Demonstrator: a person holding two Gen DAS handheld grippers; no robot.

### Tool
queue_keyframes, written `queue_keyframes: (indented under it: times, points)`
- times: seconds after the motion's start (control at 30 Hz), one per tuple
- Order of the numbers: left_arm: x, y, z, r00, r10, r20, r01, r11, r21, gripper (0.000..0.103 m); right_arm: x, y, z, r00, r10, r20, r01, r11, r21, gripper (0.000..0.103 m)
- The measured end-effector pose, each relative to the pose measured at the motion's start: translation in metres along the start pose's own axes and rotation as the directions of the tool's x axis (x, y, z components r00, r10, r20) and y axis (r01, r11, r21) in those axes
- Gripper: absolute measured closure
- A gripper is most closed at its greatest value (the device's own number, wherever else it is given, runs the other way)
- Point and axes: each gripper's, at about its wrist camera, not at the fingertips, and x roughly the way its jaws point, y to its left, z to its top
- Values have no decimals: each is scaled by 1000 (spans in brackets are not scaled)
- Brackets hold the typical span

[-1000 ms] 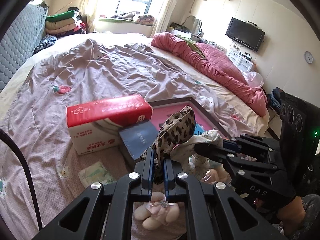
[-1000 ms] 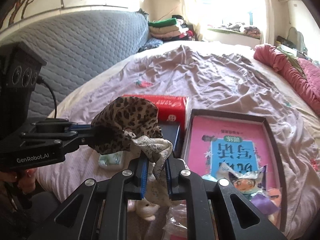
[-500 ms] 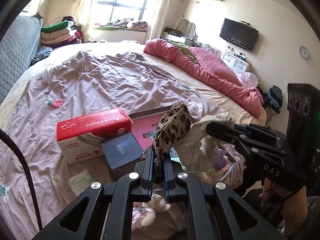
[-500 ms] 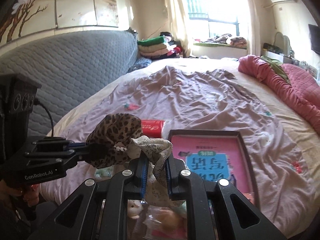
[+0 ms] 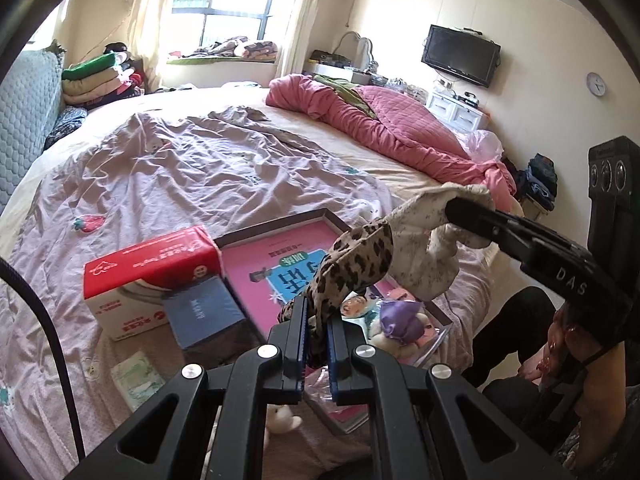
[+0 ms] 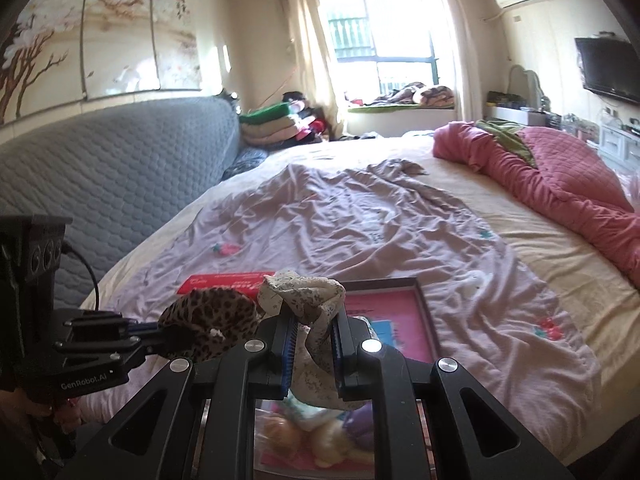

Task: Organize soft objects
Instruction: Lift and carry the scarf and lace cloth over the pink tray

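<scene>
My left gripper (image 5: 316, 312) is shut on a leopard-print cloth (image 5: 352, 268), held up above the bed. My right gripper (image 6: 314, 328) is shut on a pale speckled cloth (image 6: 304, 300), also lifted. The two cloths hang together between the grippers. In the left wrist view the right gripper (image 5: 452, 204) holds the pale cloth (image 5: 424, 248) at the right. In the right wrist view the left gripper (image 6: 160, 328) holds the leopard cloth (image 6: 208, 320) at the left. Small plush toys in plastic bags (image 5: 396, 320) lie below on the box.
A pink book box with a dark frame (image 5: 276, 248), a red-and-white tissue pack (image 5: 148, 272), a blue booklet (image 5: 204, 312) and a small green packet (image 5: 136, 376) lie on the wrinkled lilac bedsheet (image 5: 180, 172). A pink quilt (image 5: 400, 136) lies at the far right.
Both grippers have risen with their cloths and drawn apart, the right one moving right and away. The bed and box now sit lower and farther in both views.
</scene>
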Motion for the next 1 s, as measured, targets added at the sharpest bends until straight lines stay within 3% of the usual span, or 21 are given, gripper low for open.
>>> queue_keyframes:
  times: [0.53,1.0]
  points:
    - [30,-30,-5,998,-4,-64,7,999,51,95,-13,-37,-10,999,-48,15,47,997,65,87]
    - [61,-30,-13,991,15,-136,-7,998,65,95,14,-46,-24,999,-21,-41,24,997,68,87]
